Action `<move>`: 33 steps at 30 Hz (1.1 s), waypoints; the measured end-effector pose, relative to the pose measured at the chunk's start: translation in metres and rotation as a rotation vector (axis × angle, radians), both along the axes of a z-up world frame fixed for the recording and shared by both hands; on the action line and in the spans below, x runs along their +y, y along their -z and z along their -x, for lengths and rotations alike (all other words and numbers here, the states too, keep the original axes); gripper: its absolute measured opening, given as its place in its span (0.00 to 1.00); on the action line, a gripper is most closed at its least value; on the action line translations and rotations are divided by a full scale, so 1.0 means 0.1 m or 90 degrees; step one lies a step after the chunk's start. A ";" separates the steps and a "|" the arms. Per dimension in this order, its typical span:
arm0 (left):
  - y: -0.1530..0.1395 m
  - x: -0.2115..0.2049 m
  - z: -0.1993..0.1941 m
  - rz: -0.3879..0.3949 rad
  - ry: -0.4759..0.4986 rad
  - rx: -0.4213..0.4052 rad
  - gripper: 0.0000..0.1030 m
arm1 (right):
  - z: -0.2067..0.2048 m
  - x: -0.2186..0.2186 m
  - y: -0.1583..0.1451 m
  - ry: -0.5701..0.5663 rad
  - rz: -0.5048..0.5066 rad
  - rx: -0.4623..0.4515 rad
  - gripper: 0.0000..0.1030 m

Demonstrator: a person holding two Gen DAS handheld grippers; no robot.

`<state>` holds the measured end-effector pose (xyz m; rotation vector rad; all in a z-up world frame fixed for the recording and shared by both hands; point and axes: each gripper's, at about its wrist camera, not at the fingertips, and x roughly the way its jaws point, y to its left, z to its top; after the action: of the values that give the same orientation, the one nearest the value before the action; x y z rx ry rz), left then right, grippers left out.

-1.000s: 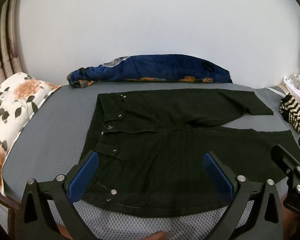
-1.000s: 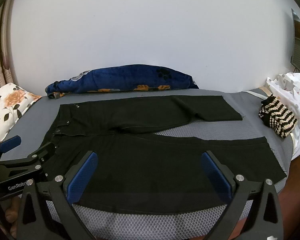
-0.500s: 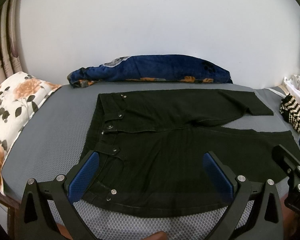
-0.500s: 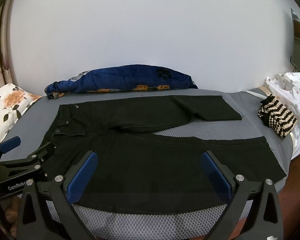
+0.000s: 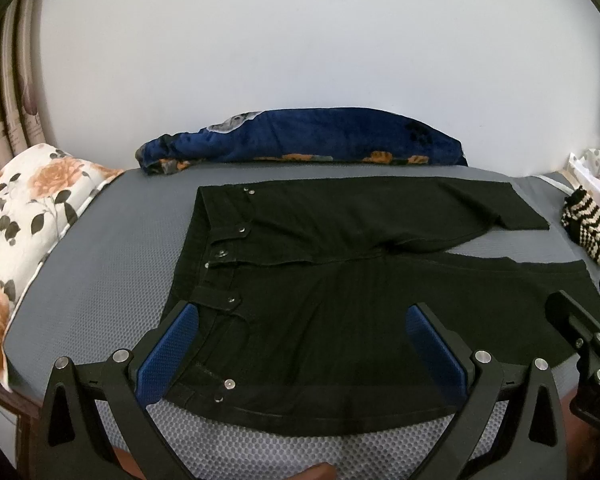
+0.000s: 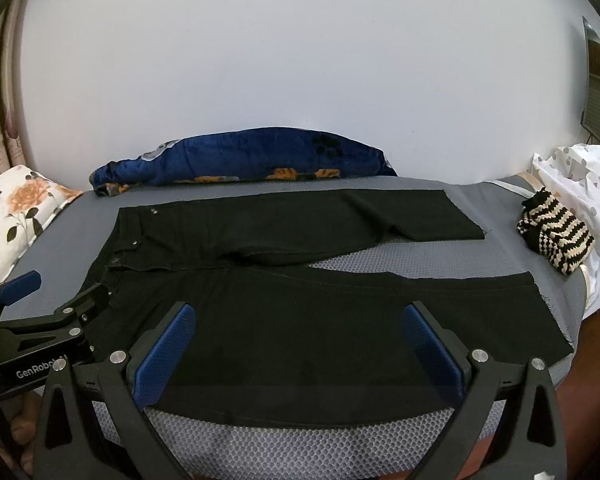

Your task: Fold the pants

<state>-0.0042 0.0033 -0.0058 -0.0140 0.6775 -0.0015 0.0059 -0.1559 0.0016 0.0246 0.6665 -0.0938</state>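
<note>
Black pants [image 5: 340, 280] lie flat on a grey mesh-covered bed [image 5: 100, 280], waistband to the left, both legs spread to the right with a gap between them. They also show in the right wrist view [image 6: 320, 312]. My left gripper [image 5: 300, 344] is open and empty, hovering over the waistband end near the bed's front edge. My right gripper [image 6: 300, 344] is open and empty, over the near leg. Each gripper shows at the edge of the other's view.
A rolled blue floral blanket [image 5: 300, 140] lies along the wall behind the pants. A floral pillow [image 5: 24, 232] sits at the left. A black-and-cream striped knit item [image 6: 556, 236] and white patterned cloth [image 6: 580, 184] lie at the right end.
</note>
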 end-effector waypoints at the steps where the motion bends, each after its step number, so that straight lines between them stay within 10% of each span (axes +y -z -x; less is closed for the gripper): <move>1: 0.00 0.01 0.00 0.001 0.000 0.001 1.00 | 0.00 0.00 0.00 0.000 -0.001 0.000 1.00; 33: -0.11 0.95 -1.07 -0.028 -0.006 0.046 1.00 | -0.51 0.28 -0.04 -0.037 0.052 0.044 1.00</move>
<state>0.1026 0.0981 0.0048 0.0250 0.7494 0.0231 0.0571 -0.1279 0.0053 -0.0774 0.7322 -0.0654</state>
